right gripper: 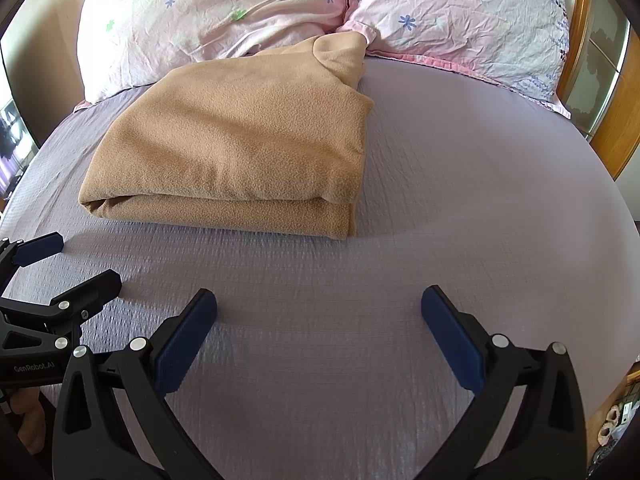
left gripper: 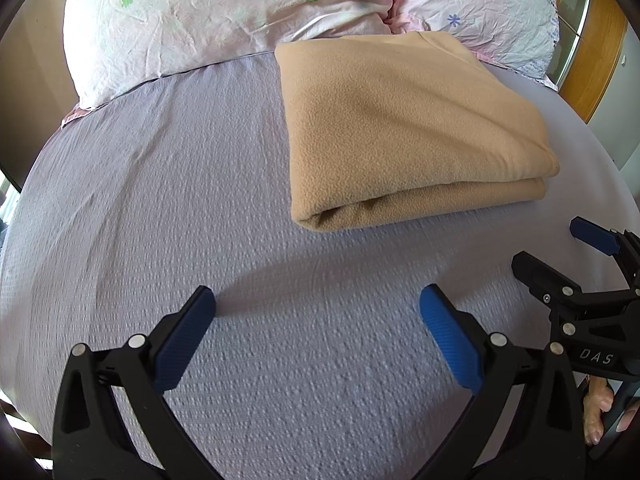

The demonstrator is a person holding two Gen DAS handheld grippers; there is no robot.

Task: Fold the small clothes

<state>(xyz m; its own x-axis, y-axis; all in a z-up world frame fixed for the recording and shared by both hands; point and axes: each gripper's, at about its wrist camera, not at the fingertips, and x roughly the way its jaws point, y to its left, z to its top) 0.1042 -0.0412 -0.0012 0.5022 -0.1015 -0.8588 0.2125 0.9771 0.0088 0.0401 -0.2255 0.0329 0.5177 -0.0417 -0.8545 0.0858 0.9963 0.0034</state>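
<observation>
A tan fleece garment (left gripper: 404, 132) lies folded into a thick rectangle on the grey-lilac bedsheet (left gripper: 180, 200), its far end against the pillows. It also shows in the right wrist view (right gripper: 240, 148), with a bunched corner at the back. My left gripper (left gripper: 318, 308) is open and empty, hovering over the sheet in front of the garment. My right gripper (right gripper: 319, 306) is open and empty, also short of the garment. Each gripper shows at the edge of the other's view: the right gripper (left gripper: 548, 248) and the left gripper (right gripper: 86, 258).
Two pink floral pillows (right gripper: 208, 12) (right gripper: 472, 20) lie at the head of the bed. A wooden headboard frame (right gripper: 612, 132) stands at the right. The bedsheet (right gripper: 460, 200) stretches to the right of the garment.
</observation>
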